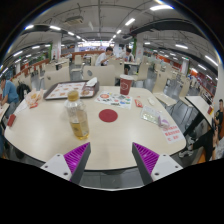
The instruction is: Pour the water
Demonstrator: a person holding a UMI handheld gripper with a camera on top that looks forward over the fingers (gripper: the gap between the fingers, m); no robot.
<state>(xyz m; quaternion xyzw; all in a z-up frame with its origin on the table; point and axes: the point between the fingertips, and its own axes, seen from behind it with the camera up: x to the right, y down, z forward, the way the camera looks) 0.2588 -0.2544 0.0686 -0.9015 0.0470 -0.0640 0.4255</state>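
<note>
Round table [60, 135] — bottle [77, 115], red coaster [108, 115], tray [68, 90].

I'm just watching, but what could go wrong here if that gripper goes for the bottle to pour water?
The bottle is tall and narrow and stands ahead of the open gripper, off toward its left finger, so a slightly off approach might knock it over. The red cup stands well beyond the bottle, so carrying the bottle across could bring spills. Trays and papers lie near on the table, and any spill may wet them.
</note>
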